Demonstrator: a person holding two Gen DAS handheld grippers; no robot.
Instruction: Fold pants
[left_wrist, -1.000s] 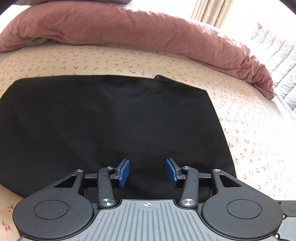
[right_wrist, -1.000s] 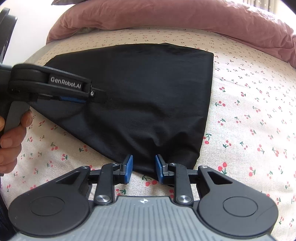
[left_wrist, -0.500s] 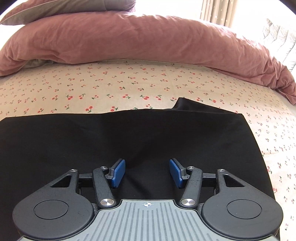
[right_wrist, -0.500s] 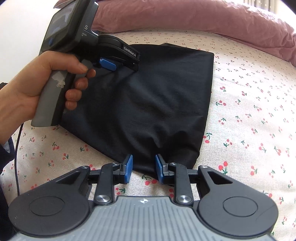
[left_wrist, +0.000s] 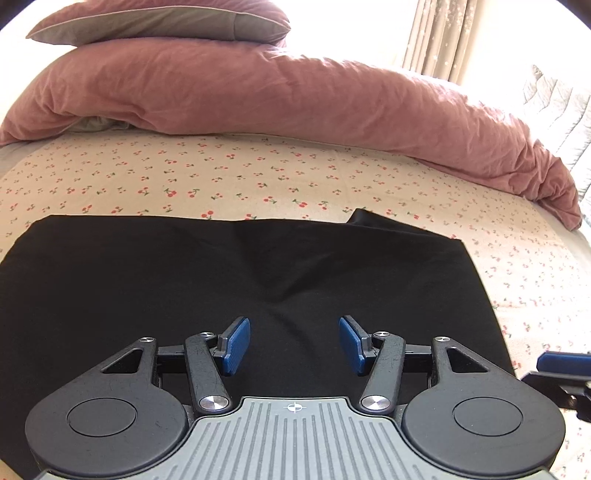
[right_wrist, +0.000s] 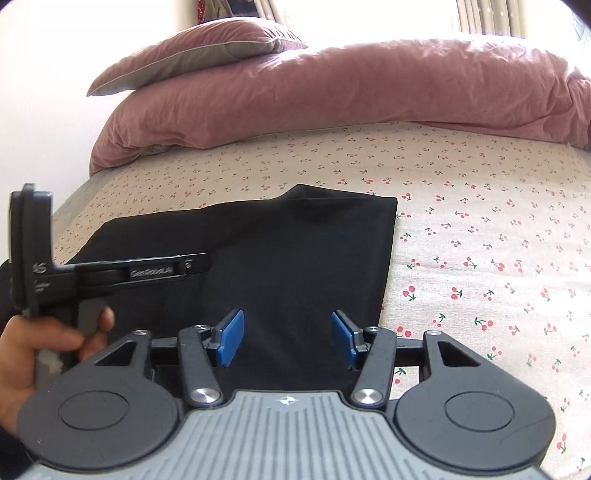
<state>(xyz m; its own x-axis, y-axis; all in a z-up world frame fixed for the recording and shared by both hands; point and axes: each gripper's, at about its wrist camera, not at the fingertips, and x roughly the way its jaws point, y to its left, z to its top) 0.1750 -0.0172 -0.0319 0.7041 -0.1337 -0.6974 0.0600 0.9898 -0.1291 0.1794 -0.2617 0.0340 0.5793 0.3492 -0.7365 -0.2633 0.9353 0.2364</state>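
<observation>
Both grippers look identical: left gripper and right gripper have matte black linkage arms, silver screws, blue ribbed pads, round black discs and a grey ridged base with a crosshair mark. Bare-skinned left hand, white "GenRobot.AI" lettering.

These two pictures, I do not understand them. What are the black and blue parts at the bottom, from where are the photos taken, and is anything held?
No robot here: a person holds one hand tool in each hand, each with a camera looking along its jaws. One picture comes from the left gripper, the other from the right gripper. The blue pieces are the jaw pads. Both stand open and hold nothing. Folded black pants lie on a cherry-print sheet, with a pink duvet behind. The person's left hand shows in the right view.
</observation>
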